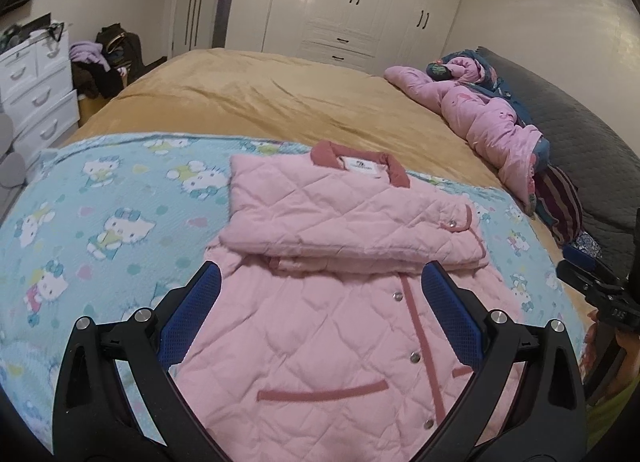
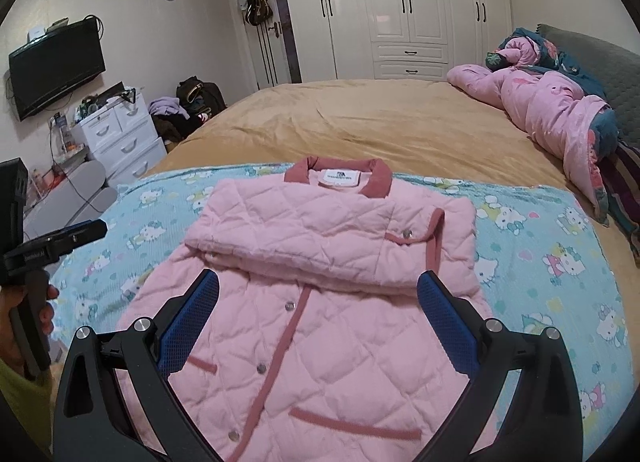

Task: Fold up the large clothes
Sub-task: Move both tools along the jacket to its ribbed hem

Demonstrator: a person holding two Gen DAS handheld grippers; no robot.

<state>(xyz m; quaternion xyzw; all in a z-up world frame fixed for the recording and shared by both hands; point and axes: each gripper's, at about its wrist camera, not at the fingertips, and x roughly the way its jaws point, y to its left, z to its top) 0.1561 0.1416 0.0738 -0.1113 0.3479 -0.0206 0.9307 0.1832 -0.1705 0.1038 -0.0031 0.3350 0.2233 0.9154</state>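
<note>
Pink quilted jacket (image 2: 320, 302) on the Hello Kitty blanket (image 2: 540, 262): sleeves look folded in across the chest, bottom half w/ hem unfolded, left gripper (image 1: 320, 290) & right gripper (image 2: 318, 294) both spread apart, empty

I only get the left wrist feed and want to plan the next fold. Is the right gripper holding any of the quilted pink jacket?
Observer: No. The right gripper is open, its blue pads spread wide above the quilted pink jacket, with nothing between them.
Operator: And where does my left gripper sit from that side?
Observer: The left gripper is off the jacket's left edge, over the blue cat-print blanket. A hand grips its black handle.
</note>
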